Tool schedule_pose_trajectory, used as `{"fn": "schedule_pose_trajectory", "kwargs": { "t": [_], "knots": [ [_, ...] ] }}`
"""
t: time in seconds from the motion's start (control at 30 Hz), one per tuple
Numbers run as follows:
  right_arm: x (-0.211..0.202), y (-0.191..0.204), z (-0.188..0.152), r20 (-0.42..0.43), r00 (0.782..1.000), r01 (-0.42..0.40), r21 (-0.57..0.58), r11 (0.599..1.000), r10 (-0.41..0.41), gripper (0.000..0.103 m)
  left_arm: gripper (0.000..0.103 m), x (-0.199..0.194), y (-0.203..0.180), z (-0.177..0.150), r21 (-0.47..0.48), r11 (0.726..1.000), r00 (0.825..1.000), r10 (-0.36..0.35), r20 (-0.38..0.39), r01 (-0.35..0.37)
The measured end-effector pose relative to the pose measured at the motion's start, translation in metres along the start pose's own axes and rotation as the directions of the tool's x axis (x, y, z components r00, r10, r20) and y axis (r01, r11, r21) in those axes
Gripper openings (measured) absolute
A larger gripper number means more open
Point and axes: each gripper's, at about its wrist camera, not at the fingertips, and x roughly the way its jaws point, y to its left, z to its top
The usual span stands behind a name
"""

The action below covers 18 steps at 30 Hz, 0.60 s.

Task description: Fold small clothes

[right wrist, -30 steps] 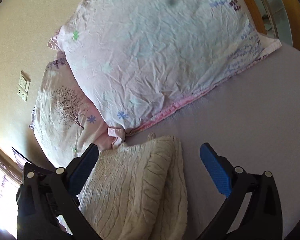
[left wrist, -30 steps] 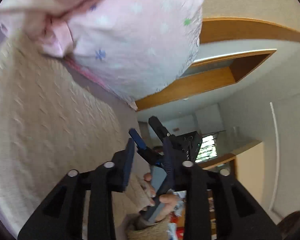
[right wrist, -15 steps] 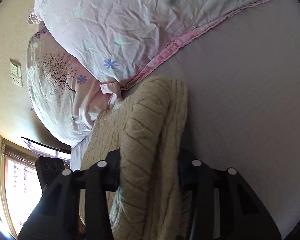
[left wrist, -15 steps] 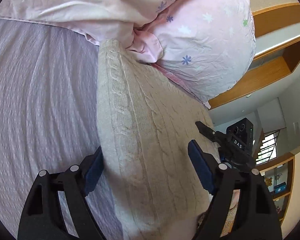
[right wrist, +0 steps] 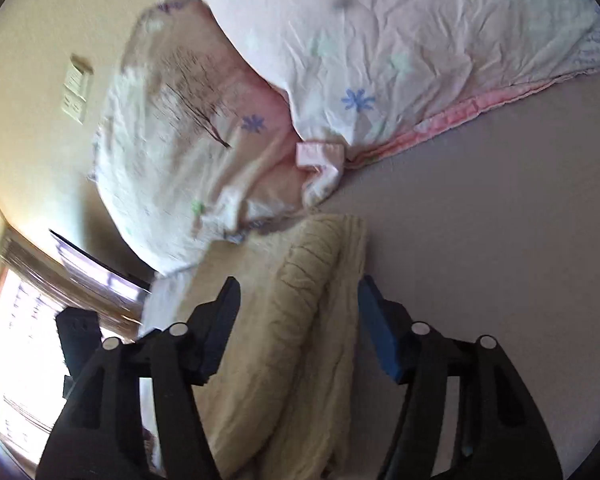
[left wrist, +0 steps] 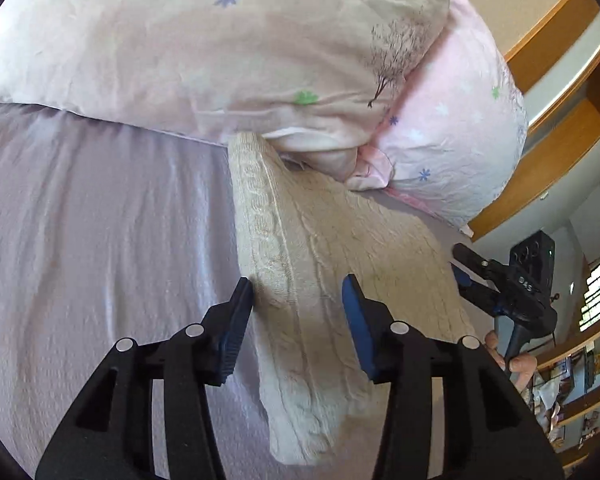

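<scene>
Left gripper (left wrist: 298, 294): I have it spread wide, straddling the folded left edge of the sweater (left wrist: 332, 264); one pad sits beside the fold, the other over the knit, and it holds nothing.
Right gripper (right wrist: 298, 300): also spread wide, with the bulky rolled edge of the sweater (right wrist: 300, 320) between its fingers but not pinched; from the left camera I see it at 3 o'clock, at the sweater's far side.
Sweater: a cream cable-knit, lying folded on the lilac sheet (left wrist: 100, 240), its far end at 12 o'clock tucked against the pillows (left wrist: 228, 52).
Stage: I judge the fold mostly made; the next grip looks like a last fold or a lift.
Risk, layers: the knit is thick and springy, so a shallow bite could catch only the top layer and let the fold open.
Risk, sheet: the left pad is close to the sheet and could pinch it along with the sweater.
Risk, pillows: pushing toward 12 o'clock could snag the pillowcase flap (right wrist: 320, 156).
</scene>
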Motion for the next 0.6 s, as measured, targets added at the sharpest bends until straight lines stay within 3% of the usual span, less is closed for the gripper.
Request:
{"fn": "schedule_pose_trajectory", "kwargs": {
  "t": [0.03, 0.07, 0.13, 0.17, 0.2, 0.3, 0.37, 0.4, 0.43, 0.47, 0.5, 0.53, 0.6],
  "knots": [
    [-0.005, 0.006, -0.002, -0.003, 1.000, -0.012, -0.017, 1.000, 0.012, 0.063, 0.064, -0.010, 0.000, -0.003, 0.021, 1.000, 0.999, -0.009, 0.037, 0.009],
    [-0.005, 0.011, -0.006, -0.015, 1.000, 0.006, -0.034, 0.999, -0.006, 0.063, 0.068, -0.021, -0.001, -0.006, 0.033, 0.999, 0.998, -0.002, 0.071, 0.000],
    [0.008, 0.017, -0.010, -0.067, 0.997, 0.043, -0.058, 0.997, -0.047, 0.049, 0.072, -0.034, -0.009, -0.013, 0.052, 0.999, 0.994, 0.008, 0.110, -0.014],
    [0.021, 0.019, -0.010, -0.098, 0.991, 0.088, -0.068, 0.994, -0.095, 0.009, 0.072, -0.036, -0.017, -0.013, 0.057, 0.998, 0.993, 0.009, 0.114, -0.016],
    [0.026, 0.017, -0.008, -0.092, 0.986, 0.132, -0.075, 0.988, -0.138, 0.010, 0.073, -0.038, -0.020, -0.017, 0.058, 0.998, 0.993, 0.016, 0.116, -0.023],
    [0.023, 0.009, 0.004, 0.051, 0.968, 0.250, -0.041, 0.967, -0.248, 0.009, 0.078, -0.044, -0.031, -0.036, 0.085, 0.993, 0.992, 0.077, 0.102, -0.086],
    [0.015, 0.004, 0.000, 0.051, 0.971, 0.234, -0.010, 0.972, -0.234, 0.010, 0.093, -0.045, -0.039, -0.052, 0.108, 0.979, 0.982, 0.160, 0.101, -0.171],
    [0.011, 0.007, -0.004, 0.049, 0.974, 0.223, -0.021, 0.975, -0.222, 0.017, 0.102, -0.044, -0.042, -0.063, 0.120, 0.965, 0.969, 0.219, 0.112, -0.232],
    [0.001, 0.012, -0.012, 0.055, 0.973, 0.225, -0.037, 0.974, -0.223, 0.020, 0.102, -0.044, -0.044, -0.071, 0.135, 0.951, 0.957, 0.260, 0.126, -0.277],
    [-0.012, 0.017, -0.025, 0.064, 0.970, 0.239, -0.055, 0.969, -0.236, 0.044, 0.102, -0.042, -0.048, -0.080, 0.157, 0.938, 0.948, 0.290, 0.128, -0.308],
    [-0.025, 0.025, -0.035, 0.080, 0.965, 0.257, -0.078, 0.963, -0.251, 0.087, 0.102, -0.040, -0.052, -0.087, 0.177, 0.930, 0.945, 0.302, 0.127, -0.322],
    [-0.039, 0.033, -0.047, 0.115, 0.963, 0.258, -0.111, 0.960, -0.245, 0.101, 0.102, -0.037, -0.054, -0.093, 0.187, 0.926, 0.943, 0.309, 0.122, -0.327],
    [-0.065, 0.048, -0.075, 0.167, 0.952, 0.286, -0.189, 0.940, -0.256, 0.101, 0.102, -0.031, -0.059, -0.102, 0.204, 0.919, 0.941, 0.323, 0.103, -0.338]
  ]
}}
